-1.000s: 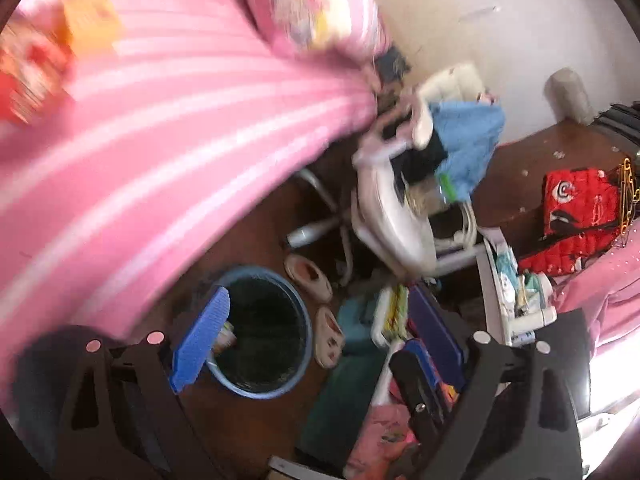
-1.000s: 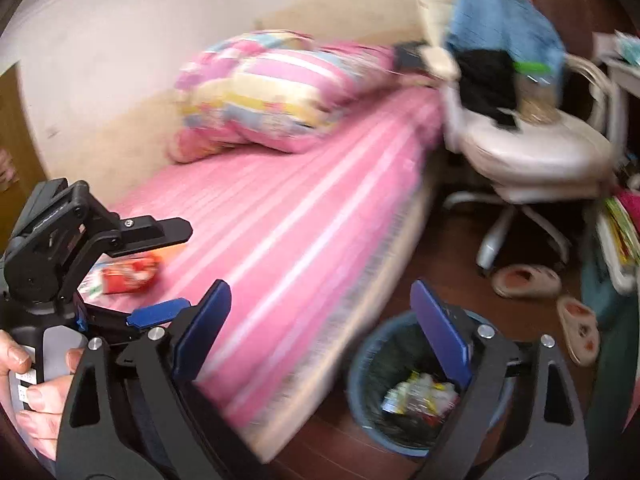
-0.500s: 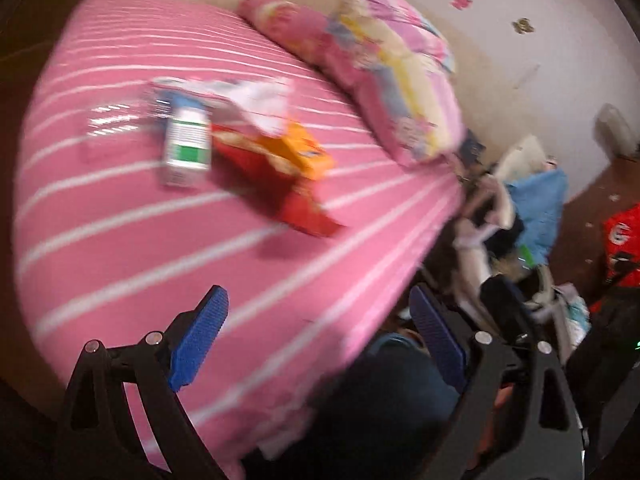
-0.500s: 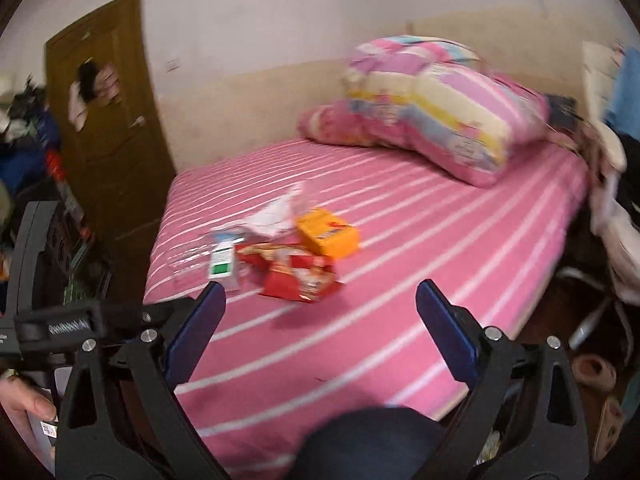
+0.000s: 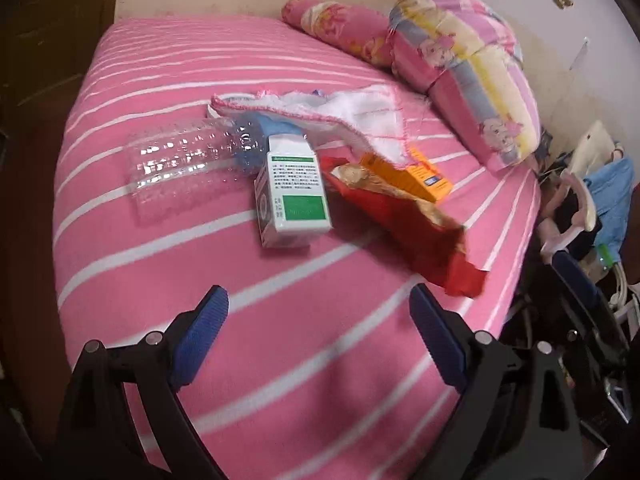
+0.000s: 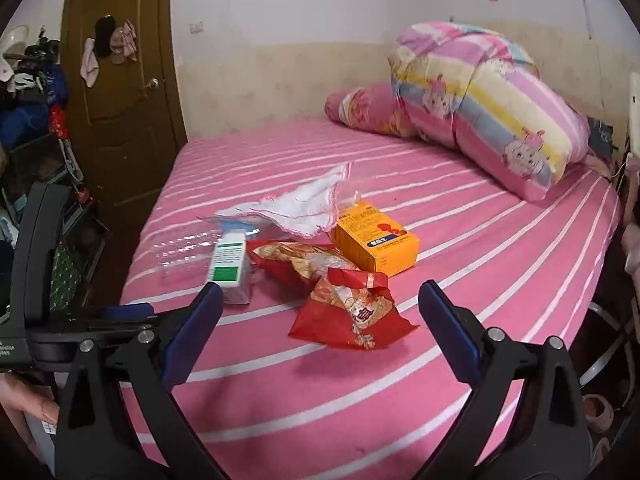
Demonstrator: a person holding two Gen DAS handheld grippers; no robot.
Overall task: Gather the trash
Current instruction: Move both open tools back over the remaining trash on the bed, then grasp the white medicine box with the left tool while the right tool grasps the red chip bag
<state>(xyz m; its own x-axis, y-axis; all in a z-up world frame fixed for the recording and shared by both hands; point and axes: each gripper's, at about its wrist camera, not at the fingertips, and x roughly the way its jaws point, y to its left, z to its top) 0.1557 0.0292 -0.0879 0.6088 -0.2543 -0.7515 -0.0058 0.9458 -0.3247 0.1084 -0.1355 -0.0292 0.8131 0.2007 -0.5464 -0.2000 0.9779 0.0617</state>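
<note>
Trash lies in a cluster on the pink striped bed (image 5: 280, 320) (image 6: 480, 240). A red snack wrapper (image 5: 412, 224) (image 6: 344, 304) is nearest. Beside it lie a white and green box (image 5: 294, 192) (image 6: 228, 264), an orange box (image 5: 420, 176) (image 6: 374, 236), a clear plastic bottle (image 5: 180, 164) (image 6: 184, 246) and a white cloth (image 5: 360, 116) (image 6: 304, 208). My left gripper (image 5: 318, 312) is open and empty, above the bed short of the cluster. My right gripper (image 6: 320, 300) is open and empty, with the wrapper between its fingertips in view.
A folded quilt (image 6: 488, 112) and a pink pillow (image 6: 360, 108) lie at the bed's head. A brown door (image 6: 120, 100) stands to the left. A chair with clothes (image 5: 592, 200) is at the bed's right side. My left gripper's body (image 6: 40, 280) shows at the left.
Both views have swung from the trash bin and floor up to the bed. The trash cluster has come closer and now sits just ahead of both open grippers.
</note>
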